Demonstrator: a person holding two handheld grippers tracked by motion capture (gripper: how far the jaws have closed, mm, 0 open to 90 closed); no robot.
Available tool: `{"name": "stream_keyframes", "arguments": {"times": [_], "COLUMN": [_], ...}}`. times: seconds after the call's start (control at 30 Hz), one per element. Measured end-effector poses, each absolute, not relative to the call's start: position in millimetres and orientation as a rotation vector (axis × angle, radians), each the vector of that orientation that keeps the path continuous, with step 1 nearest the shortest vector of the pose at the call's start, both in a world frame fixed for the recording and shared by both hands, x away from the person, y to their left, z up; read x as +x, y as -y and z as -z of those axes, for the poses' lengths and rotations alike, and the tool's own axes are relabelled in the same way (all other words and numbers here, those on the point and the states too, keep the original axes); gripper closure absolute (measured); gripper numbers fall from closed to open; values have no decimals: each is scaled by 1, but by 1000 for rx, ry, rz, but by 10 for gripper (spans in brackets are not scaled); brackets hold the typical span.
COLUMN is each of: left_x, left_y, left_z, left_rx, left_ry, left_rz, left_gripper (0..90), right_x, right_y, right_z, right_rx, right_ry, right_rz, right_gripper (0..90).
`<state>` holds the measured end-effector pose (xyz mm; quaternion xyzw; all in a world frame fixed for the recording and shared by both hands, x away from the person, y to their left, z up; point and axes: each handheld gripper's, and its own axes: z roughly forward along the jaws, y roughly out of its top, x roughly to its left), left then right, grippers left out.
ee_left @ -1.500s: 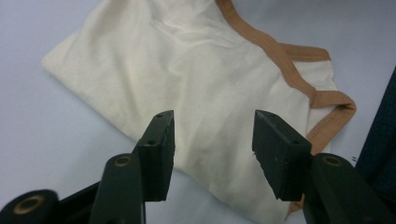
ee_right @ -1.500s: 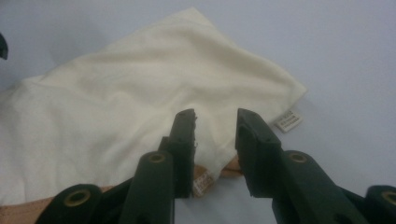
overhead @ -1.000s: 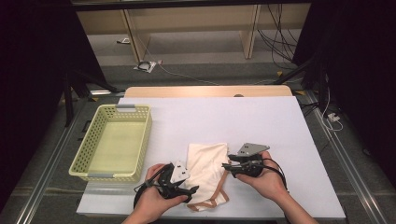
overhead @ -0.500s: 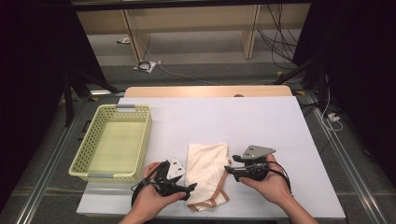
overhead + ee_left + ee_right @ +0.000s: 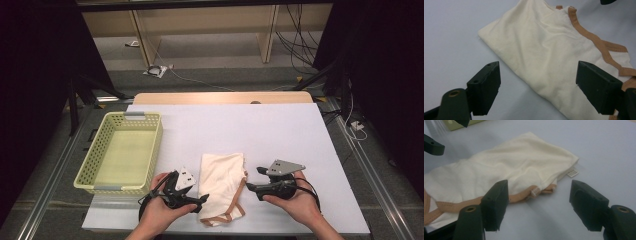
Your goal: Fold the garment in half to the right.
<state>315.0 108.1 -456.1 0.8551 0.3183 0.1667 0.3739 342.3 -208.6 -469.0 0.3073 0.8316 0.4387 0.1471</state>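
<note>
Garment (image 5: 222, 187) lies between both released tools (image 5: 204, 198) (image 5: 251, 180); basket (image 5: 85, 172) left, apart.

Yellow-green basket (image 5: 90, 167) on white table (image 5: 280, 130)

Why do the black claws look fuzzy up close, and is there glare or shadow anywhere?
Left gripper view: the near jaws are soft, the cream garment sharper. Right gripper view: the same, with a soft shadow under the garment's edge by its label. High view: the white table is evenly lit without glare, the surroundings dark, and the basket crisp.
</note>
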Motion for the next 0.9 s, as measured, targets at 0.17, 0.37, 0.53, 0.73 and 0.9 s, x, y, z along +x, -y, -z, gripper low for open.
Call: {"name": "stream_keyframes", "arguments": {"times": [0.17,0.37,0.53,0.73,0.9], "left_x": [315,315,315,316,317], "left_y": [-108,-109,-111,-113,-112], "left_z": [456,457,458,459,460], "left_rx": [2185,2173,2168,2162,2162], "left_ry": [-810,-812,-813,-817,-813], "left_rz": [-430,-423,-422,-414,-410], "left_gripper": [200,200,201,201,201], "right_x": [339,331,325,317,313], "right_y": [214,227,237,248,254], "right_z": [470,470,469,469,469], "right_rx": [889,916,939,968,978], "right_ry": [-2382,-2345,-2315,-2285,-2259], "right_rz": [-1276,-1299,-1296,-1295,-1300], "right_gripper": [303,289,277,263,261]}}
